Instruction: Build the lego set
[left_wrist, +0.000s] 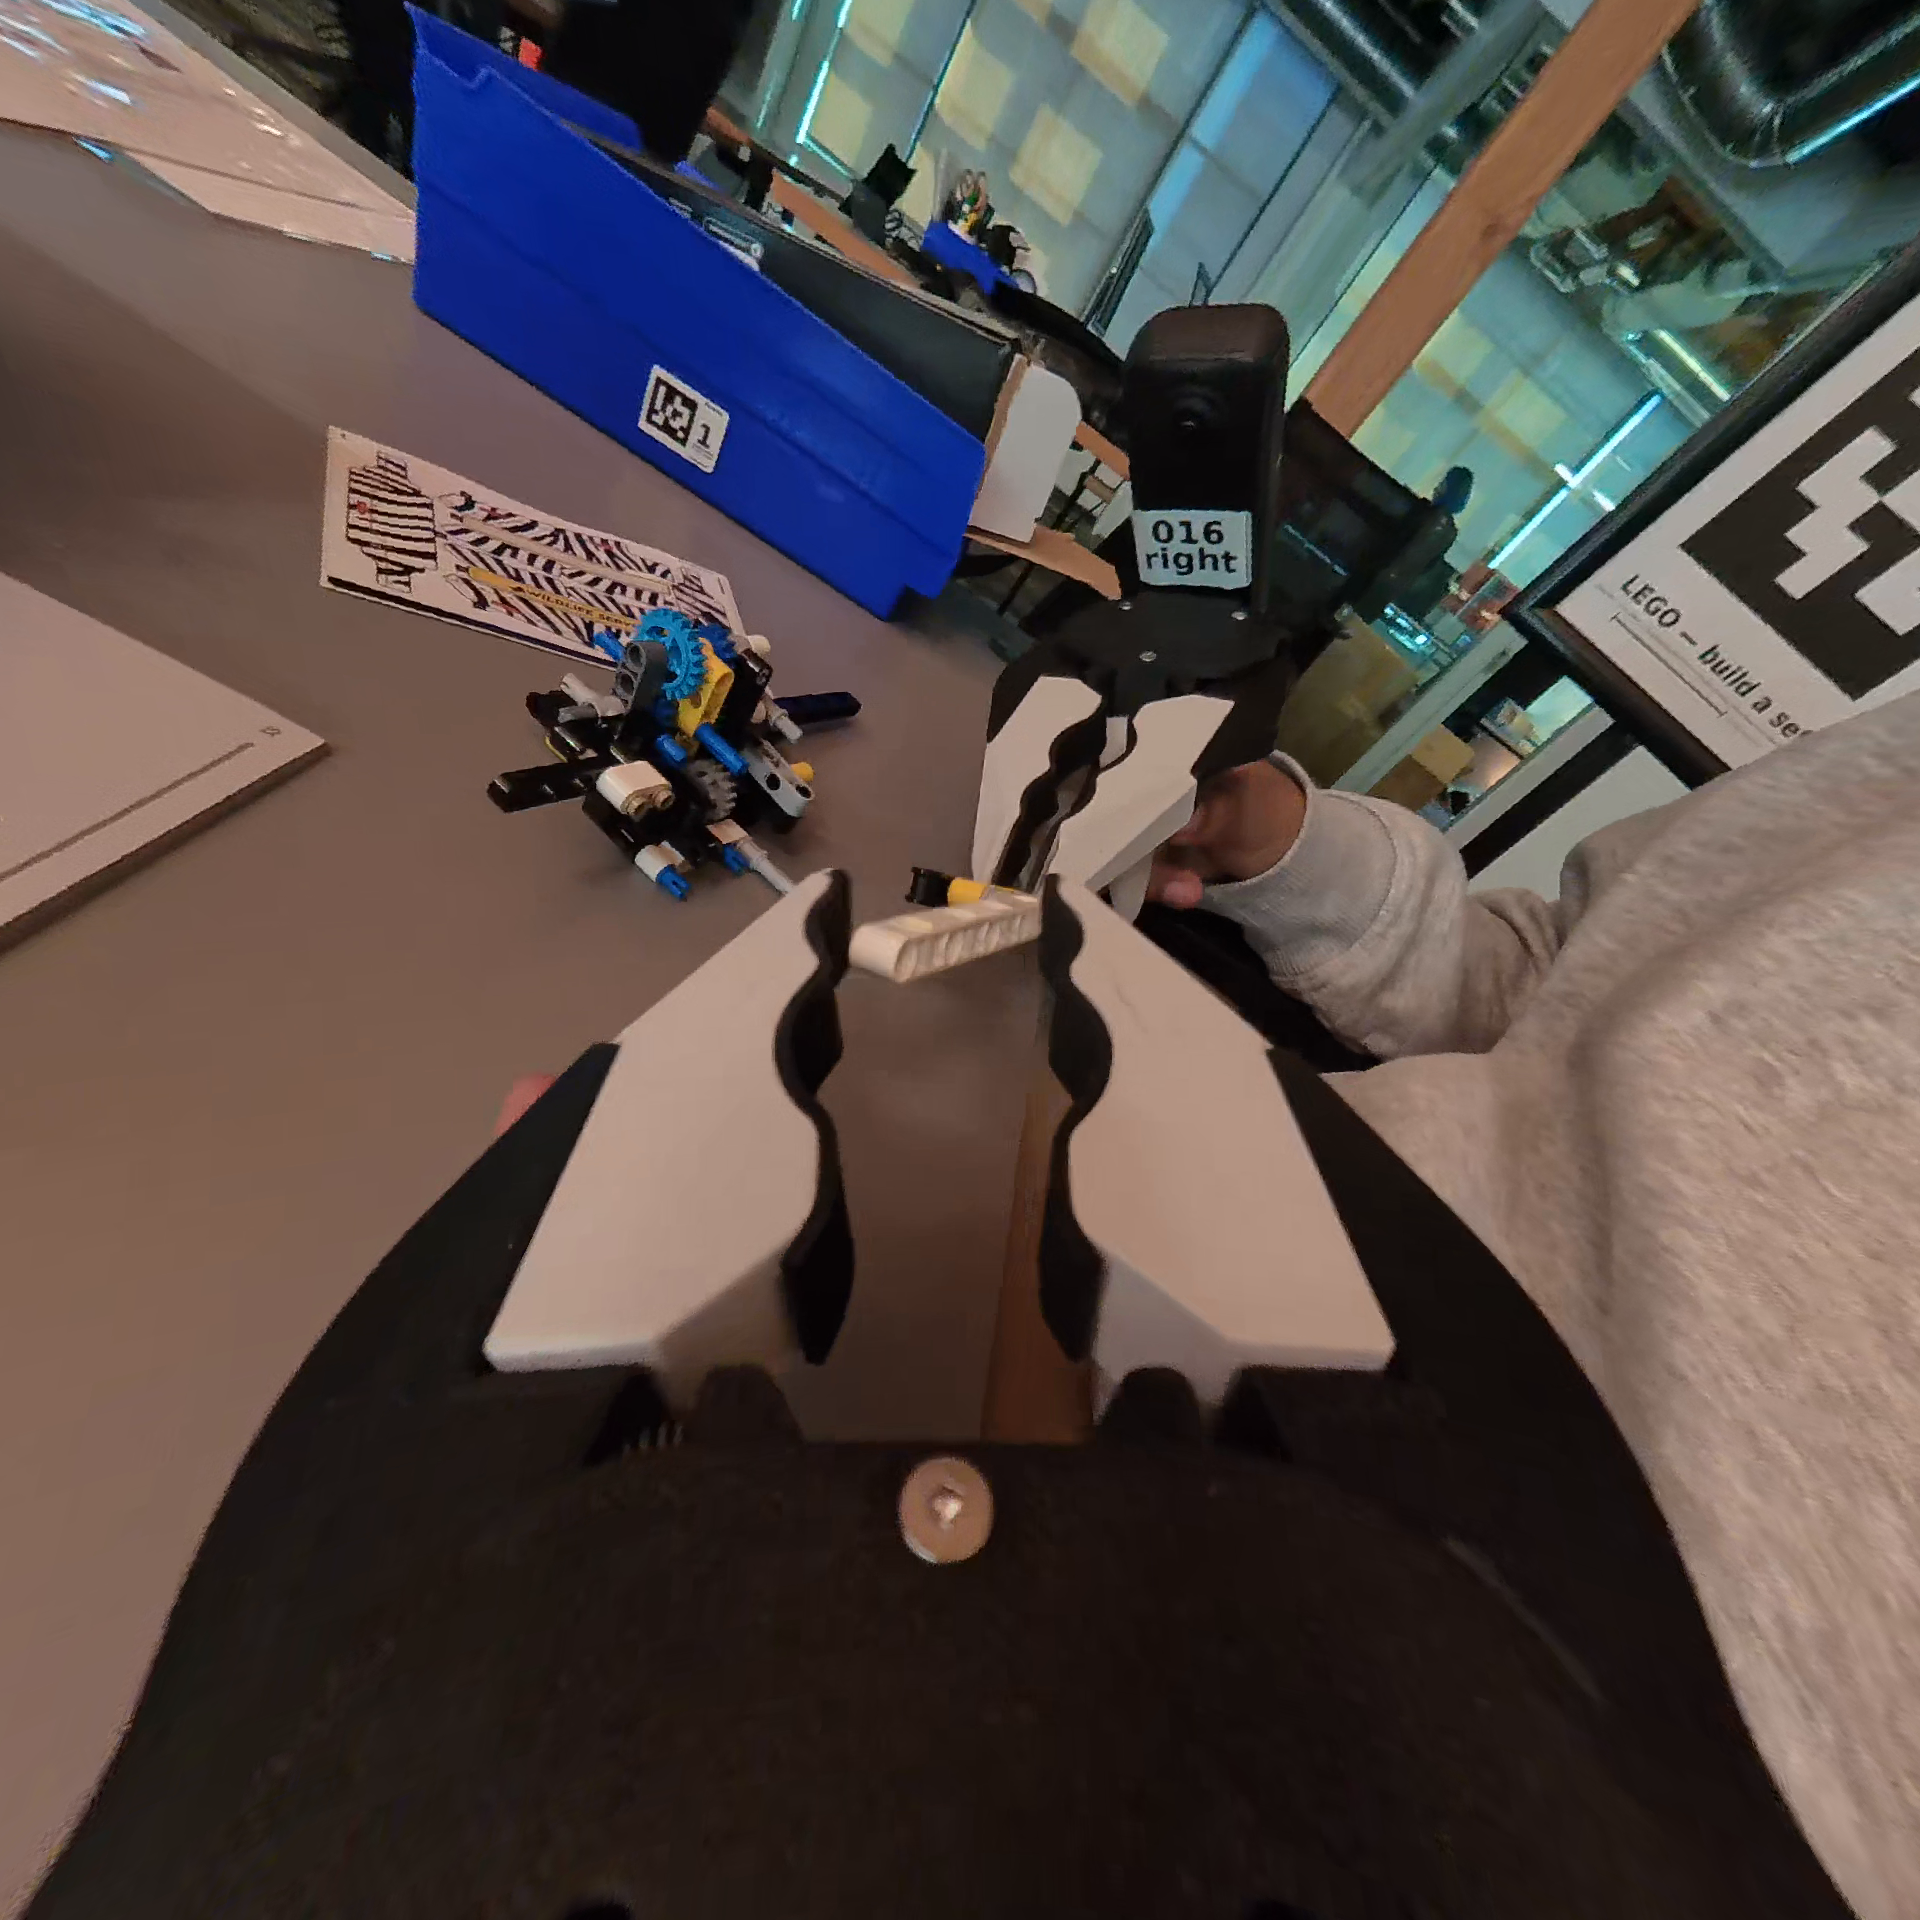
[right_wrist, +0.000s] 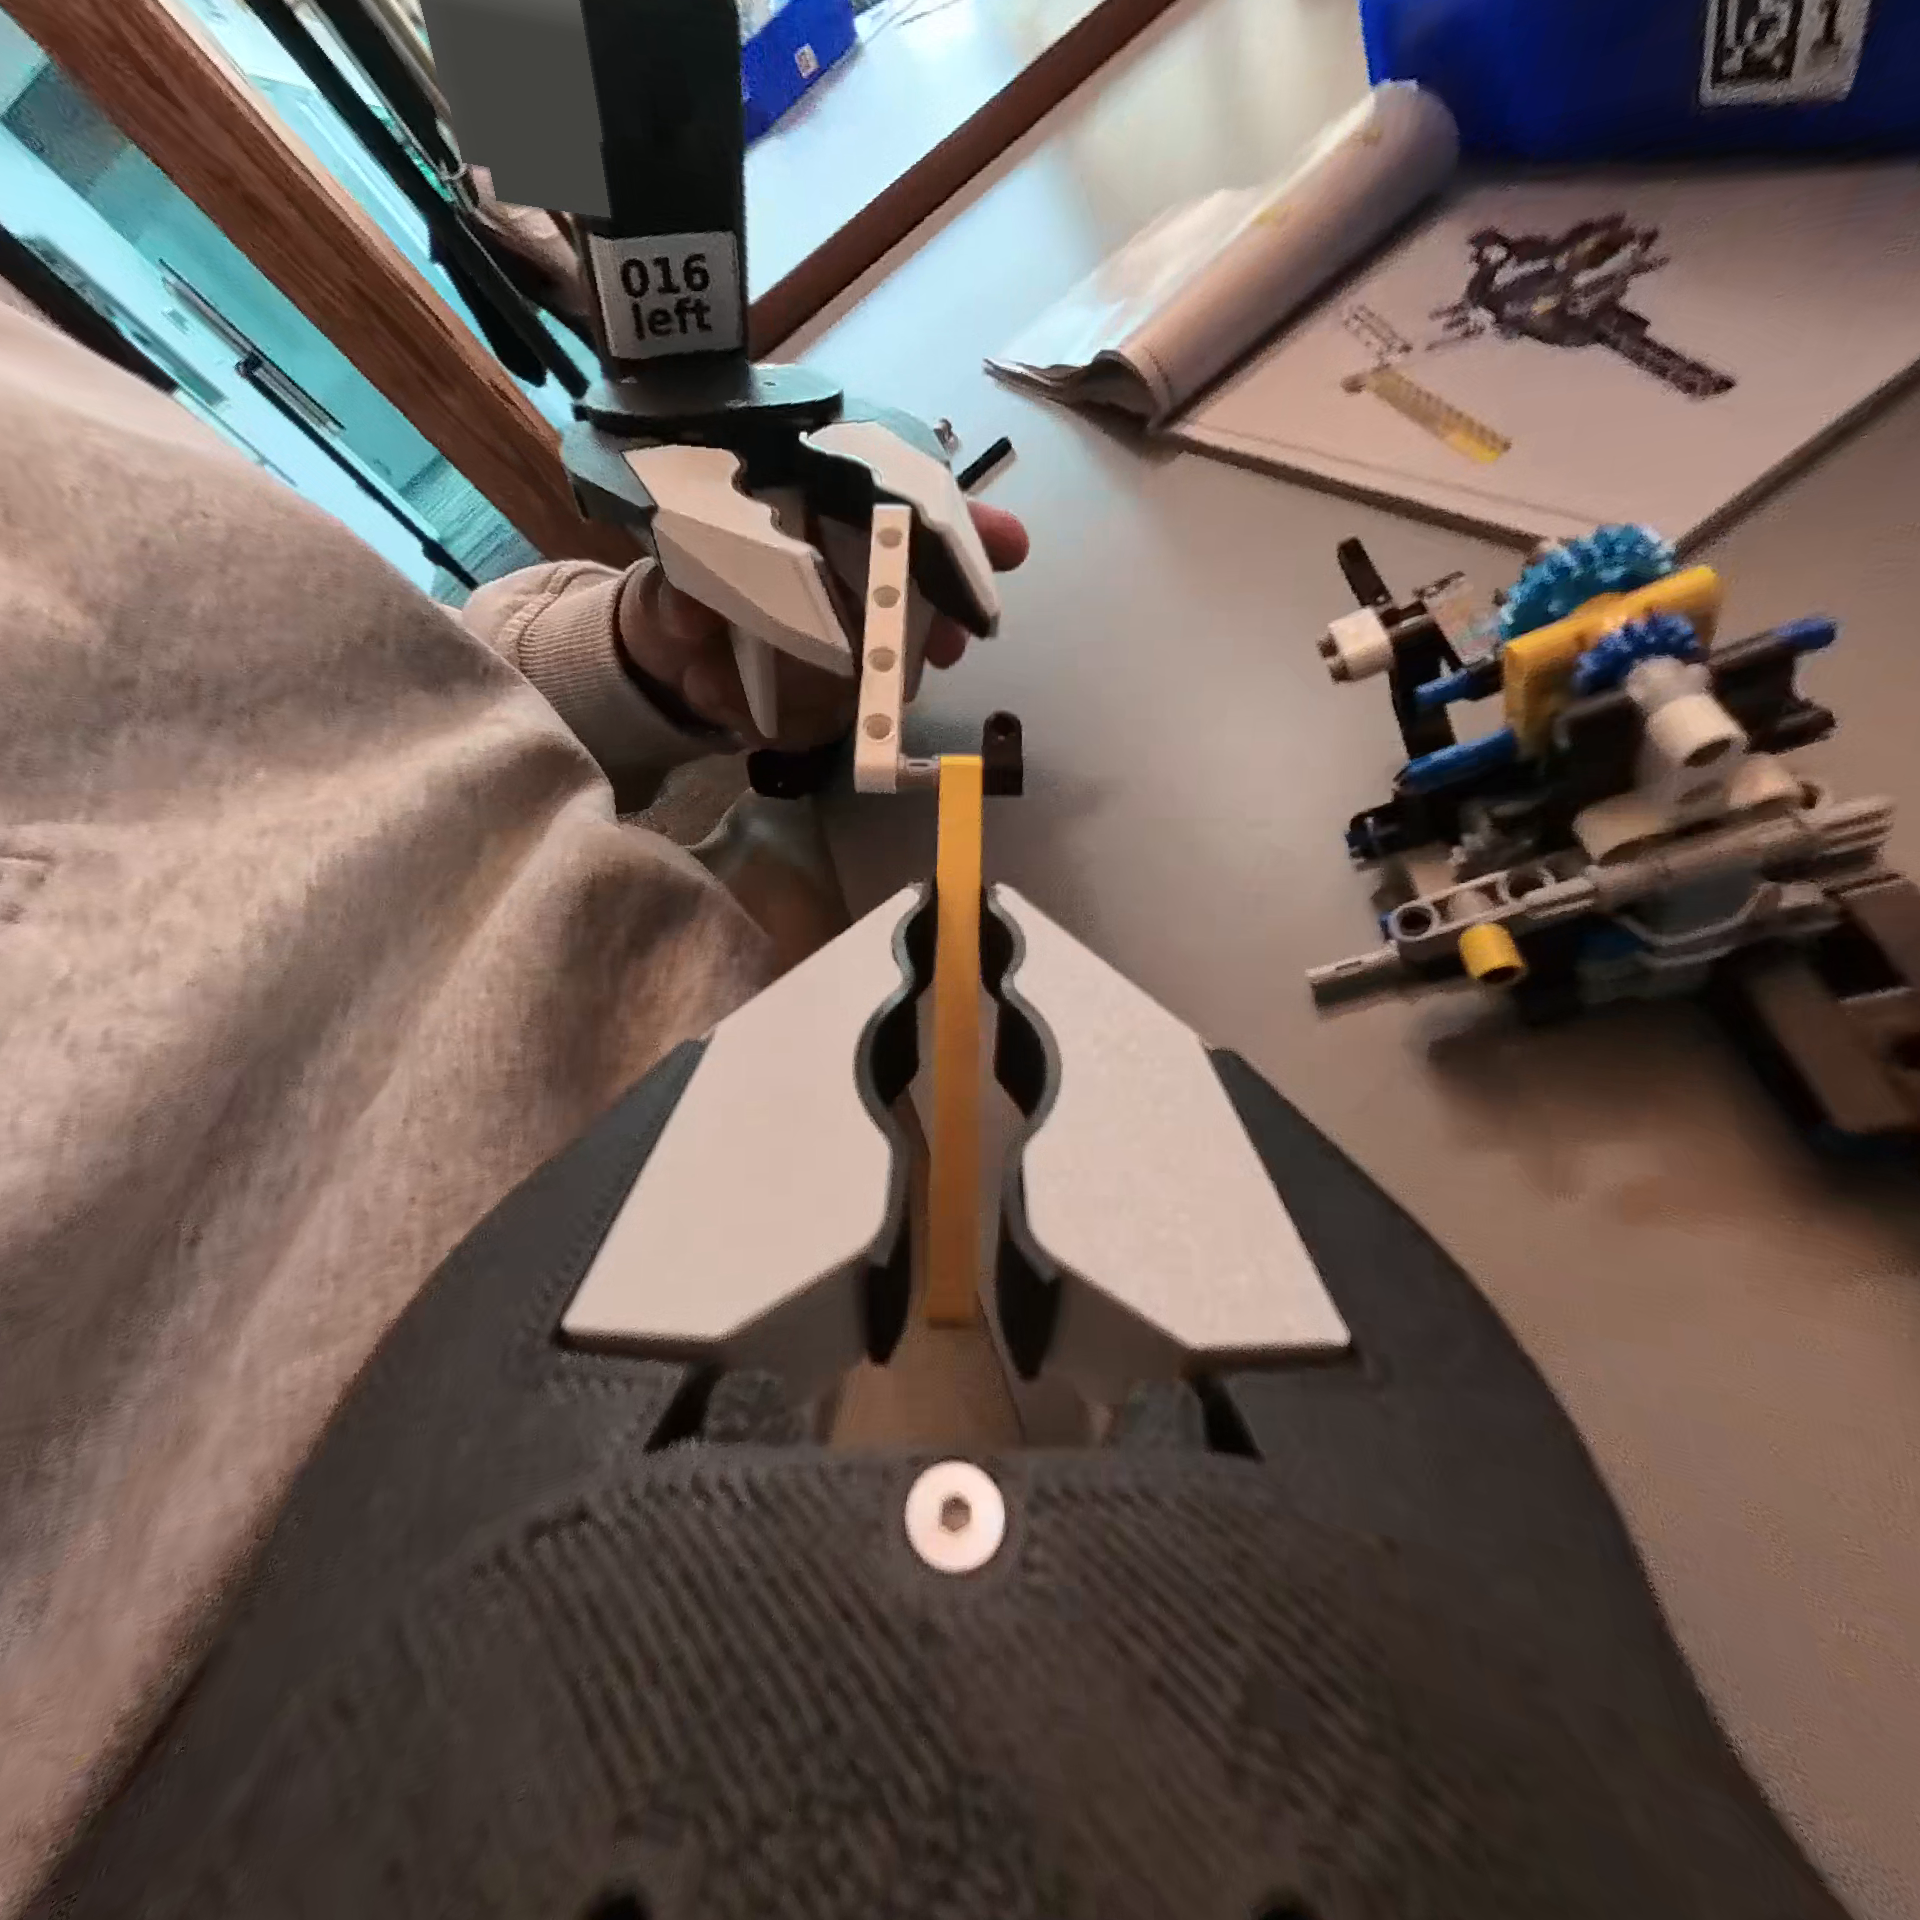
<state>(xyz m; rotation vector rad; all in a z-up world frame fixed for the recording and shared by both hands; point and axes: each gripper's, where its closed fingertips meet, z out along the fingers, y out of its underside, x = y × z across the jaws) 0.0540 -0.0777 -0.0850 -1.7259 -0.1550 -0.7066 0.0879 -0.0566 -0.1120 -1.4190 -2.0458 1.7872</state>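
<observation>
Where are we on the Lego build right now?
Done: a partly built model stands on the table. In hand: the left gripper holds a white beam, the right gripper a yellow beam, meeting at a pin with a black connector. Left: attaching this subassembly to the model.

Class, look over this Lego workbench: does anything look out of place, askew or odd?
Mostly tidy. One oddity: the instruction booklet has its far pages curled up into a roll rather than lying flat. A small black pin lies loose on the table, apart from the model.
</observation>
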